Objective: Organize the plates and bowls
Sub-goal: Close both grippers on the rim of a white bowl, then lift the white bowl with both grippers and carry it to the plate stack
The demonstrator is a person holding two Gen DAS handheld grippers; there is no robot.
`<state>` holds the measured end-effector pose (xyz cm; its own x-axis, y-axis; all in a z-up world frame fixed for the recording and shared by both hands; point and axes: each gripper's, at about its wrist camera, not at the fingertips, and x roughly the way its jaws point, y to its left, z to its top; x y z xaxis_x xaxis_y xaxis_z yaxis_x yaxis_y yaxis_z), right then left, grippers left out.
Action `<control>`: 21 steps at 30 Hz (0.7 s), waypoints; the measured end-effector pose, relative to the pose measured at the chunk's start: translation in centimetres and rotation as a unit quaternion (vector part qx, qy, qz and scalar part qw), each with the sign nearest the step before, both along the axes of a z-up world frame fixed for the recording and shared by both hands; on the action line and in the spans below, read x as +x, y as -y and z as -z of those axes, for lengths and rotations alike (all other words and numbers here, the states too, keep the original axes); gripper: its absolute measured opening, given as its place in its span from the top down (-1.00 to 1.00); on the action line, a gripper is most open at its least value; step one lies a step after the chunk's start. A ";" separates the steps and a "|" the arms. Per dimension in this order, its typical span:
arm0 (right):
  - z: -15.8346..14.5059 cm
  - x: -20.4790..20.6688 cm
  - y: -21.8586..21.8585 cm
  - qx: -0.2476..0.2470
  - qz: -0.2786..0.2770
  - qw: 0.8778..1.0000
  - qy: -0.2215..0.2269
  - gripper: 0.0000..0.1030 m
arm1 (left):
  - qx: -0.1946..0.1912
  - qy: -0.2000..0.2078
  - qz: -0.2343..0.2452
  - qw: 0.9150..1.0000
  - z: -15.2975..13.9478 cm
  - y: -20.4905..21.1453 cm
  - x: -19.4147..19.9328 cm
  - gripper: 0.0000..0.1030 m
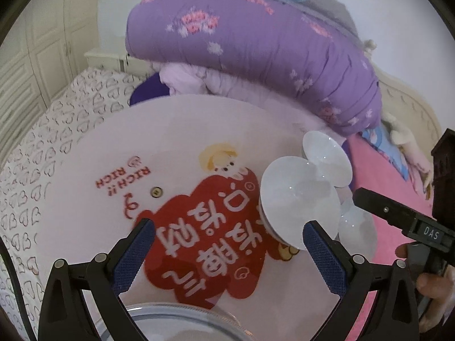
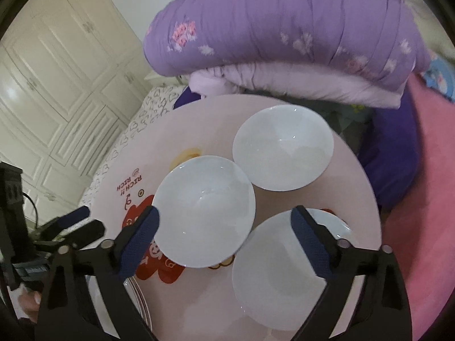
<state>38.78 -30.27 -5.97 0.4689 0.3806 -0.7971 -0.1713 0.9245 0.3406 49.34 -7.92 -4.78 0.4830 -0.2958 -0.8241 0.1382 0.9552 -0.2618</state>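
I'm hovering both claws over the round desk [image 2: 355,170], which is sitting on a bed. Right claw [image 2: 224,240] is standing wide, nothing between the pads, pointing steeply down. Three white bowls are sitting upright on the desk's right half: middle bowl [image 2: 203,210] directly ahead of the right claw, just past its left finger; near bowl [image 2: 284,272] at the near right edge, partly under its right finger; far bowl [image 2: 283,147] toward the far edge. Middle bowl seems to be touching the near one; hard to confirm. Plates [image 2: 136,298] are lying at the near edge, left of the bowls. Left claw [image 1: 229,245] is also wide and empty, with the bowl cluster [image 1: 298,199] off to its right and a plate rim [image 1: 170,312] just below it. I'm judging the right claw nearer the bowls, the left nearer the plates. Bowls are round, so no long axis matters; rim pinch is needed.
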 end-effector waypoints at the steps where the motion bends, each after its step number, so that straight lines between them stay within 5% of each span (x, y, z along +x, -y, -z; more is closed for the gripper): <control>1: 0.3 0.5 0.1 0.002 -0.002 1.000 -0.008 -0.72 | -0.001 -0.007 0.000 1.000 0.4 0.3 0.5 -0.99; 3: 0.6 1.0 0.1 0.002 -0.004 1.000 -0.020 -0.49 | -0.004 -0.023 0.002 1.000 1.4 0.8 1.7 -0.99; 11: 2.0 2.3 -0.3 0.004 -0.023 0.998 -0.052 -0.18 | -0.014 -0.059 0.002 0.998 4.3 2.3 4.5 -0.94; 21: 3.0 3.3 -0.7 0.000 -0.023 0.998 -0.064 0.06 | -0.036 -0.112 0.003 0.993 8.4 3.6 7.6 -0.41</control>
<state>42.04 -29.53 -9.01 0.3446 0.3991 -0.8497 -0.1683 0.9167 0.3623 56.92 -11.52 -13.22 0.2891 -0.3593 -0.8873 0.0741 0.9325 -0.3535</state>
